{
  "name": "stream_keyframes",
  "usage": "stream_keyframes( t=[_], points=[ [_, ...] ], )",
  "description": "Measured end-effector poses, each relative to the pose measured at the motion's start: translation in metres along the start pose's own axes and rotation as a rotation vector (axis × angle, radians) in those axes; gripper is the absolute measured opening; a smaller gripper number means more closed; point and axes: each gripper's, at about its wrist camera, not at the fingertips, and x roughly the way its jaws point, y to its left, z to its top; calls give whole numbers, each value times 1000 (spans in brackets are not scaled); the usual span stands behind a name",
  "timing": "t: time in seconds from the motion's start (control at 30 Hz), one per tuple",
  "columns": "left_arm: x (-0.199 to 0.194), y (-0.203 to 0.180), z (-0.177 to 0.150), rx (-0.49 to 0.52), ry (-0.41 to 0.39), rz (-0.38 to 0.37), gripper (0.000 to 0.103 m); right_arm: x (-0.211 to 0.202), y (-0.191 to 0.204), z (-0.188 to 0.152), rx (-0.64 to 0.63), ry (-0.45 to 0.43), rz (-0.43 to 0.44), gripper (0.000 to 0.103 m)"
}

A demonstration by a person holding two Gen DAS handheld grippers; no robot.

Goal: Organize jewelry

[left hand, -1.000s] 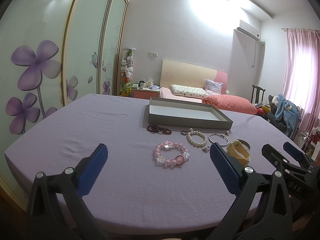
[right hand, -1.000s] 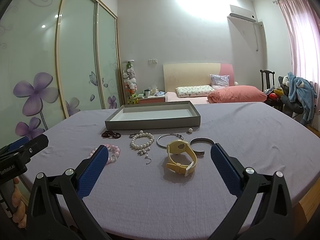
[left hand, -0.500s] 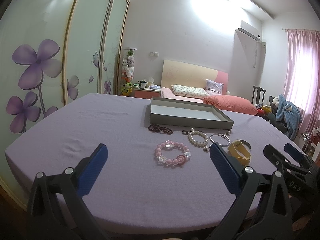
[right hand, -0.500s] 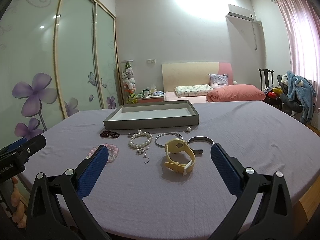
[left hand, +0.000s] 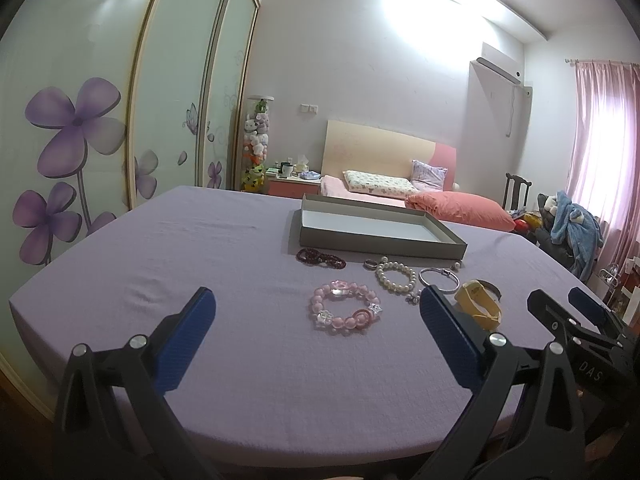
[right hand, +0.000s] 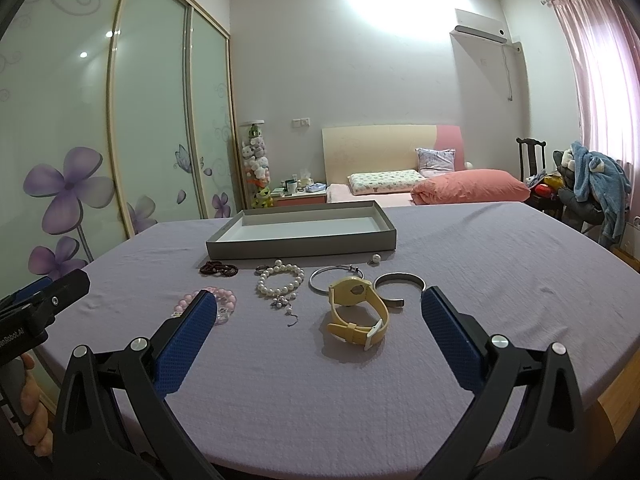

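Note:
A shallow grey tray (left hand: 440, 242) (right hand: 304, 244) lies on the purple-covered table. In front of it lie a dark red bead bracelet (left hand: 320, 258) (right hand: 218, 269), a pearl bracelet (left hand: 396, 277) (right hand: 280, 280), a pink bead bracelet (left hand: 345, 309) (right hand: 224, 300), a silver bangle (left hand: 438, 279) (right hand: 334, 278), a grey cuff (right hand: 400, 286), a yellow watch (left hand: 478, 306) (right hand: 356, 312) and an earring (right hand: 286, 306). My left gripper (left hand: 316, 336) is open and empty, near the pink bracelet. My right gripper (right hand: 318, 336) is open and empty, near the watch.
The table (right hand: 320, 400) has a rounded front edge. Behind it stand a bed with pillows (right hand: 468, 186), a wardrobe with flower-patterned doors (left hand: 80, 128) and a chair with clothes (right hand: 592, 188). A loose pearl (right hand: 376, 257) lies by the tray.
Both grippers have drifted slightly; the views shift a little. The jewelry has not moved and both stay open.

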Motion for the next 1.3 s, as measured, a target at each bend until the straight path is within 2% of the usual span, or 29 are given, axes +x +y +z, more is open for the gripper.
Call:
stream_keyframes(
  t=[0.93,1.3],
  points=[
    [-3,-6,8,9,13,-14,99,6,3,3,5,14,4,101],
    [28,-6,7,19,77,-4,99,33,-9,1,26,93,-9,101]
  ],
)
